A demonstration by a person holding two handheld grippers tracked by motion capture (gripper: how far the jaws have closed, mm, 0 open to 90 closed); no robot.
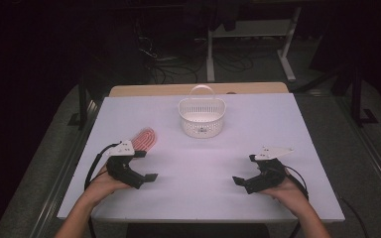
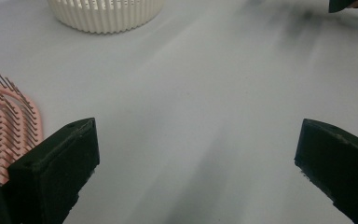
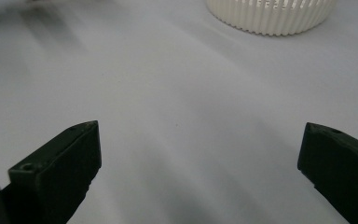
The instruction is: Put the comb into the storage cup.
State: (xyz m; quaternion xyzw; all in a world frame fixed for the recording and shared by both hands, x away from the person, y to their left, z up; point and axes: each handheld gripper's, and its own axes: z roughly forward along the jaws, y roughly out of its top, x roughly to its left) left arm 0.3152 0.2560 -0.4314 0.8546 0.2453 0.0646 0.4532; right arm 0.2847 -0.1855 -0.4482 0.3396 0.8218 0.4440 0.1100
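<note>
Two grippers, each in a hand, low over the white table (image 1: 258,124) at its near edge. Left gripper (image 1: 148,171) at the near left, with jaws spread wide and nothing between them but bare tabletop, as seen in the left gripper view (image 2: 193,154). Right gripper (image 1: 238,181) at the near right, likewise gaping wide, with nothing held and only bare table between the jaws in the right gripper view (image 3: 198,154). Well apart from each other, jaws angled inward toward the table's middle. Grey three-cornered plate atop each, cable trailing back past each wrist.

Pink brush (image 1: 144,138) flat on the table just beyond the left gripper, partly hidden behind that gripper's plate in the high view; bristles up, beside the left jaw at the left edge of the left gripper view (image 2: 4,135). Not touched by either jaw, as far as could be told.

White slotted basket (image 1: 202,118) upright toward the far middle of the table, handle raised, well apart from both grippers and to the right of the brush. Lower wall of it seen at the top of the left gripper view (image 2: 105,16) and at the top of the right gripper view (image 3: 270,16). Nothing made out inside it from the high view.
</note>
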